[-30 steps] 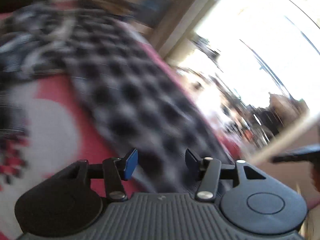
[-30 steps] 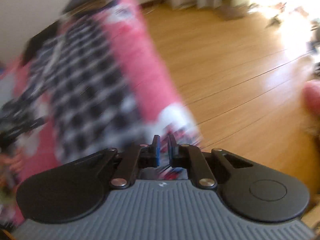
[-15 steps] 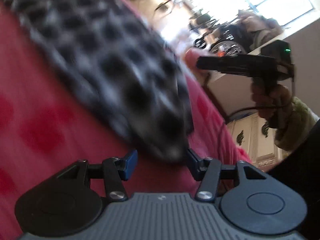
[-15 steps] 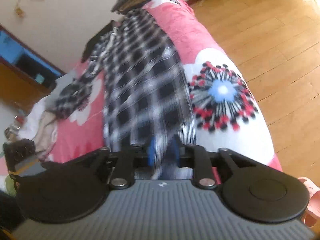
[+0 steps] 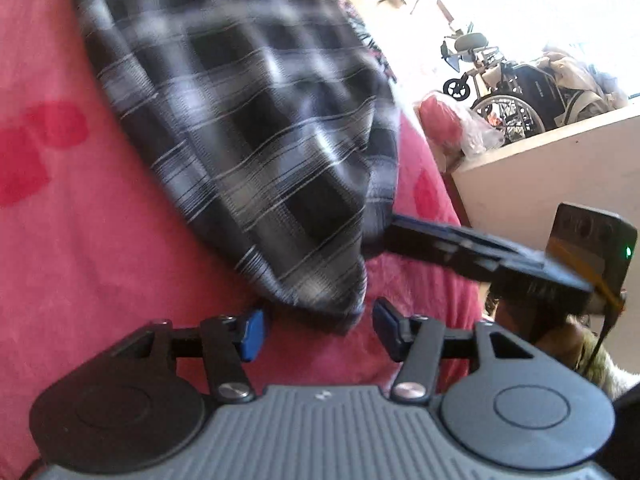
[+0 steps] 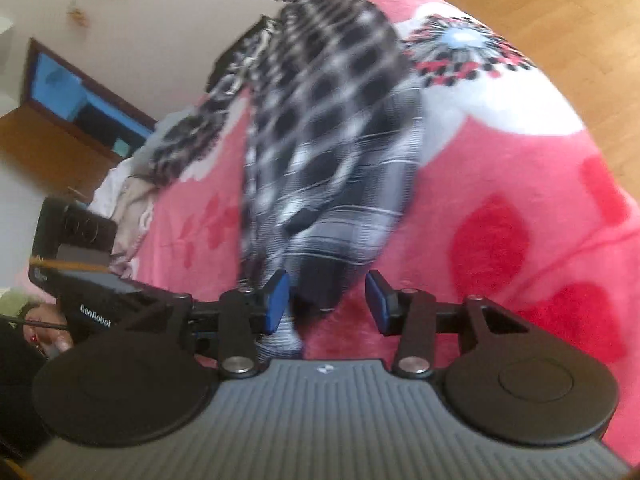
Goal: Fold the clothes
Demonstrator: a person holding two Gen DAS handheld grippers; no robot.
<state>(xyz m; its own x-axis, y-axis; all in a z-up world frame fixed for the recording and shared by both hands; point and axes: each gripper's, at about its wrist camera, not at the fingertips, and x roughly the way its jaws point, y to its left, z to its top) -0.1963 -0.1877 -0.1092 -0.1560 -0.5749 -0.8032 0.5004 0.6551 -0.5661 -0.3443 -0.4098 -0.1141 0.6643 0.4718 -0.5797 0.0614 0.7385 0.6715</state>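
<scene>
My left gripper point(image 5: 318, 330) has been closing slightly, jaws apart, the checked shirt point(image 5: 256, 128) lying just ahead on the pink bed point(image 5: 80, 220). My right gripper point(image 6: 326, 304) has just been opening, the shirt's corner loose between its pads.

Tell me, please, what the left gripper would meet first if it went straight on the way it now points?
Most likely the near corner of the checked shirt, just ahead of the open left gripper, lying on the pink blanket.

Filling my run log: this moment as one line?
left gripper: open, at checked shirt corner | right gripper: just opening, cloth between, not pinched | pink blanket
</scene>
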